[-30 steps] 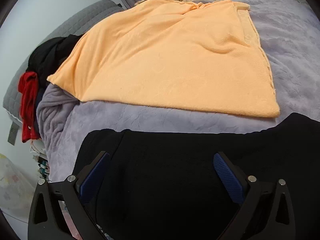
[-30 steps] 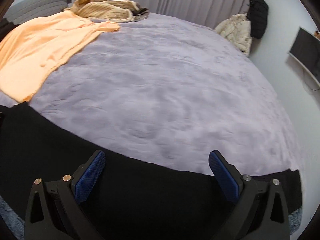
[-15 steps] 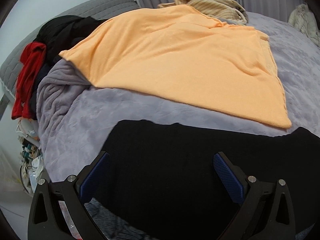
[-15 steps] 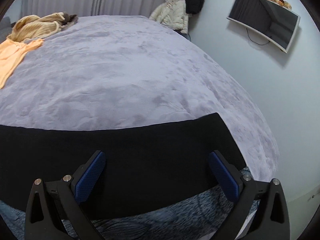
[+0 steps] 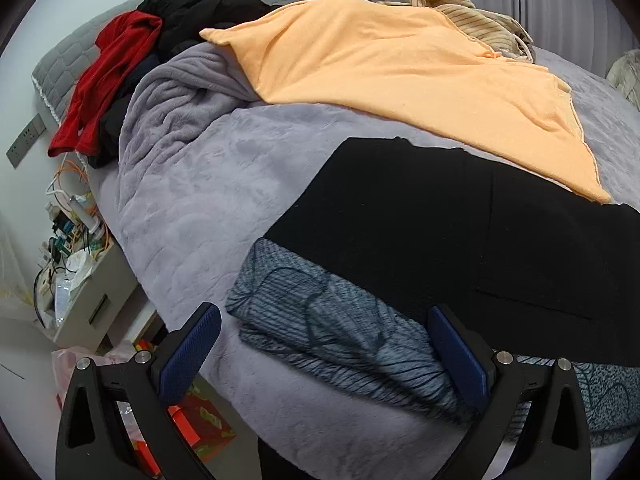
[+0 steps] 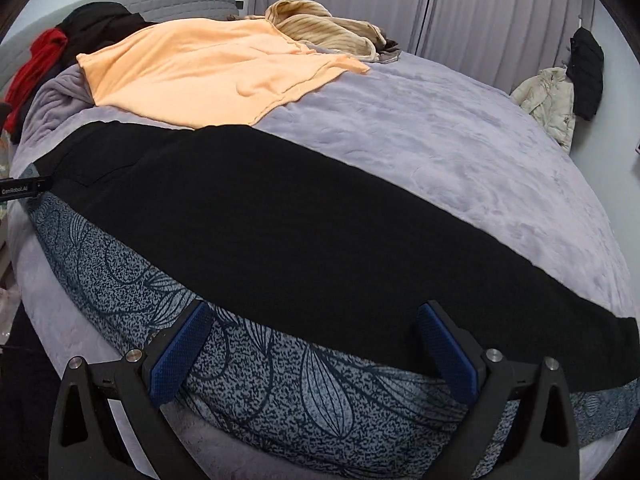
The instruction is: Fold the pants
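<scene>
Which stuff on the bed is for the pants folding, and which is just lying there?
For the job:
black pants, laid flat
left gripper, open
right gripper, open

Just lying about:
blue patterned cloth under the pants
orange cloth
striped beige garment
red garment
white jacket

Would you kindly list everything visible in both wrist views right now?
pants: one, black, laid flat across the bed's near side
patterned cloth: one, blue-grey, under the pants' near edge
blanket: one, lilac, covering the bed
orange cloth: one, spread at the far left
striped garment: one, beige, beyond the orange cloth
red garment: one, by the headboard
black clothes: heap, beside the red garment
jackets: two, cream and black, right wall
nightstand: one, cluttered, left of bed
left gripper: fingers open, empty
right gripper: fingers open, empty
</scene>
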Demonstrator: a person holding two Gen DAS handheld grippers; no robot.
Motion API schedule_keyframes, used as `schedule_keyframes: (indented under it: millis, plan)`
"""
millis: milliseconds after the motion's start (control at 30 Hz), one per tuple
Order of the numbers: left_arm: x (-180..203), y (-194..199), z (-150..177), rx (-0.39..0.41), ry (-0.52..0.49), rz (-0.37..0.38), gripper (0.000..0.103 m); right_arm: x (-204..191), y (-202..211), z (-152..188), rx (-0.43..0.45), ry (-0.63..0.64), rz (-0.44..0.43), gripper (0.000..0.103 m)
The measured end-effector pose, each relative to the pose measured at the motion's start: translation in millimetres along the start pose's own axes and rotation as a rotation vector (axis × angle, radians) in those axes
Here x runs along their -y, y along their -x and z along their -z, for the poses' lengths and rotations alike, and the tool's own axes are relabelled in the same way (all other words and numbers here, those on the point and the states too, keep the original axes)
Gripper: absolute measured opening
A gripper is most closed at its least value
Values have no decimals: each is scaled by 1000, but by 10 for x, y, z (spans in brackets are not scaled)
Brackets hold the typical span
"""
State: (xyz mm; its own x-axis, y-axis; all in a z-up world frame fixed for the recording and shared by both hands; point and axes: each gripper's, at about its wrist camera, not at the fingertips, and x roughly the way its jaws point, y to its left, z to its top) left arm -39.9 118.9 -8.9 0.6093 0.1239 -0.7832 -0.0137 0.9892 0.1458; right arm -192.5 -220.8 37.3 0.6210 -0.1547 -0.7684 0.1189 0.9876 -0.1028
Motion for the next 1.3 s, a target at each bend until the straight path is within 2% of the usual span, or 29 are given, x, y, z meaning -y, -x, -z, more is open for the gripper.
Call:
schedule_keyframes:
  millis: [100,167,267,367,500,567,633,700,767,833,933,1033,1200,1233,1300]
  plan:
    - [-138,4,13,-31,38,49,103,310,28,119,-9,-70,-5,102]
    - [-211,27,23,-22,45,-17,103,442,108,196,-14,-61,54,103]
    - [-375,-47,2,-41,73,-53,103,805,201,342,-35,-117,107,103]
    - [-436,-125,-33,-91,98,-45,103,1132,287,489,-43,-199,104,102]
    - [-359,-36,5,-41,5,-103,103,1291,414,597,-54,-164,220,103]
    - [-395,-44,13,-47,14,-94,103,1512,455,667,-61,-233,219,103]
    - [-442,-57,-25,-88,50,-78,103,1720,534,759,-72,-307,232,103]
    - [-413,23,-69,-106,52,-84,103,1848,658,819,-77,-338,284,103]
    - [-296,188,-110,-73,29,-66,103,1965,833,913,-60,-363,350,103]
    - [-78,357,-167,-51,1,-15,103,2089,961,1037,-31,-420,360,103]
    - [485,556,-210,-66,-76,131,103,2216,969,1164,-13,-484,294,103]
    - [1331,743,-150,-75,-237,286,103,2237,996,1201,52,-494,251,103]
    - [2668,1103,132,-70,-503,476,103,2305,1038,1086,210,-420,275,103]
    - [2880,1137,191,-80,-550,490,103,2328,1003,1099,198,-408,277,103]
    - [3227,1181,296,-113,-615,518,103,2511,859,1141,122,-427,280,102]
